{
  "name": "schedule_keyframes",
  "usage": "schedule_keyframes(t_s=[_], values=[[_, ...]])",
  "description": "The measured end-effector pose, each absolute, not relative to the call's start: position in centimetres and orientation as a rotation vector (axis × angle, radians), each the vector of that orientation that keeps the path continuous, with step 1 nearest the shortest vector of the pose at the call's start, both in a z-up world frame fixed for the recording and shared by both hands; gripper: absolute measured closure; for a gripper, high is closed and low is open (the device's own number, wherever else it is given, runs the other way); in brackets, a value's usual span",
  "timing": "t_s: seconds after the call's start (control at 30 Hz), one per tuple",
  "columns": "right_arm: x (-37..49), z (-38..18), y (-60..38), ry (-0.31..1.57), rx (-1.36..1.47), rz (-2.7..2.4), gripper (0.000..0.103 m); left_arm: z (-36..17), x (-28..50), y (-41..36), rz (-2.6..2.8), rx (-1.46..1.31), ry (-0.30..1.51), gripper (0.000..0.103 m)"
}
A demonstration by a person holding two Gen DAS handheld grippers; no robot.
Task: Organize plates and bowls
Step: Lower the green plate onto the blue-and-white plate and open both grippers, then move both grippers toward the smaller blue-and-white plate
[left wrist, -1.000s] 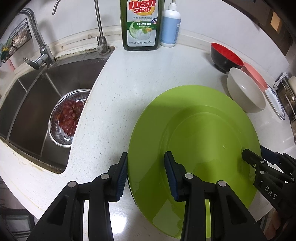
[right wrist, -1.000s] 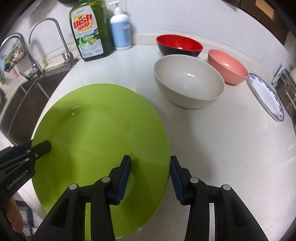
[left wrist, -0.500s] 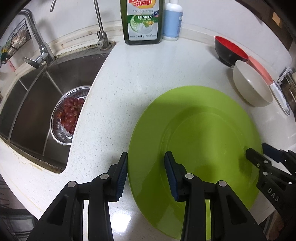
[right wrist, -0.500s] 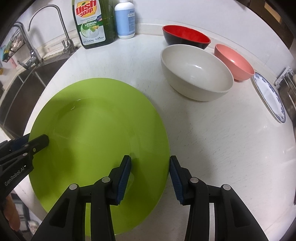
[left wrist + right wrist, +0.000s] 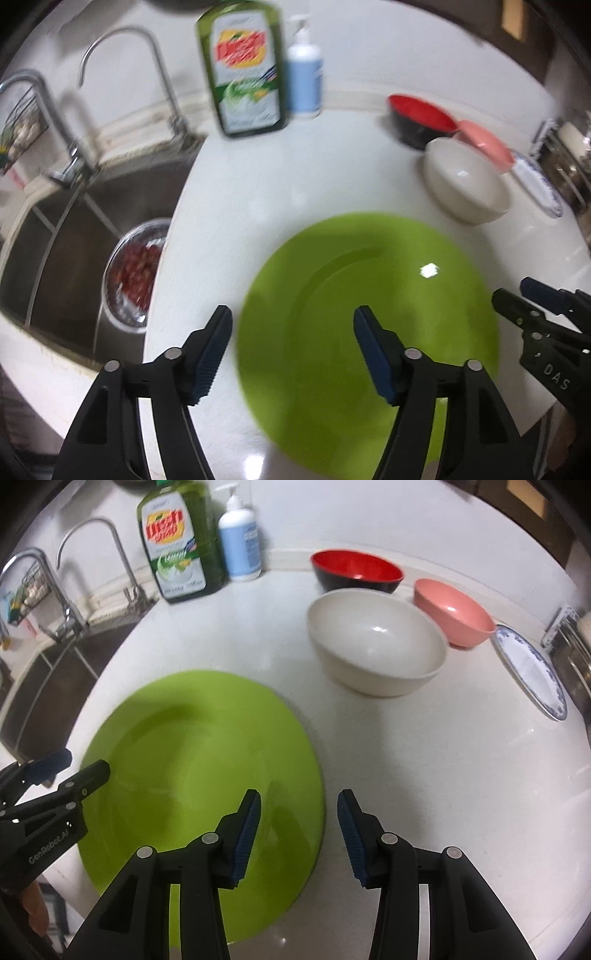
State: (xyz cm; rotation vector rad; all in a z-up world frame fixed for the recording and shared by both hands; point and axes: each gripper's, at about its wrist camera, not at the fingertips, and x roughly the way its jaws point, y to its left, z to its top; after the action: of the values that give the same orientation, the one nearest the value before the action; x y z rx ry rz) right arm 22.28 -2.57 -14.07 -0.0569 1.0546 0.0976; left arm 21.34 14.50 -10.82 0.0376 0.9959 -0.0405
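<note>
Both grippers opened wider since 0.5 s ago: left gripper point(image 5: 291, 350) and right gripper point(image 5: 299, 834) now spread, each straddling a rim of the green plate point(image 5: 199, 768), pinching nothing. Plate flat on table point(image 5: 443, 775), lower centre. Beyond, upper right: 3 bowls – cream bowl point(image 5: 376, 642), pink bowl point(image 5: 452, 611), red-black bowl point(image 5: 356, 570). 1 blue-rimmed plate point(image 5: 532, 672) at right edge. 2 plates total.

Dishes and bottles counted on the white counter

Three bowls: red-and-black point(image 5: 356, 570), cream point(image 5: 376, 642), pink point(image 5: 452, 611); two plates: large green point(image 5: 201, 775), blue-patterned white point(image 5: 532, 670); two bottles: green dish soap point(image 5: 179, 542), pale blue pump point(image 5: 240, 541).
</note>
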Motion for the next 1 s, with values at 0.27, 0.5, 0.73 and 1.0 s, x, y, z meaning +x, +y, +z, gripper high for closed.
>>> schedule_keyframes(t_s=[0.27,0.5,0.73,1.0], values=[[21.1,-10.5,-7.0,0.962,0.014,0.015,0.05,-6.2,22.5,8.7,-0.181,0.076,0.885,0.019],[20.9,-7.5,-13.5,0.878,0.064,-0.059,0.042,-3.5,24.4,2.1,-0.267,0.108,0.833,0.017],[22.0,-5.7,-20.5,0.832,0.106,-0.134,0.042,-1.3,26.9,-4.9,-0.359,0.148,0.81,0.017],[23.8,-4.5,-27.2,0.806,0.17,-0.196,0.042,1.6,29.8,-11.7,-0.417,0.238,0.734,0.017]])
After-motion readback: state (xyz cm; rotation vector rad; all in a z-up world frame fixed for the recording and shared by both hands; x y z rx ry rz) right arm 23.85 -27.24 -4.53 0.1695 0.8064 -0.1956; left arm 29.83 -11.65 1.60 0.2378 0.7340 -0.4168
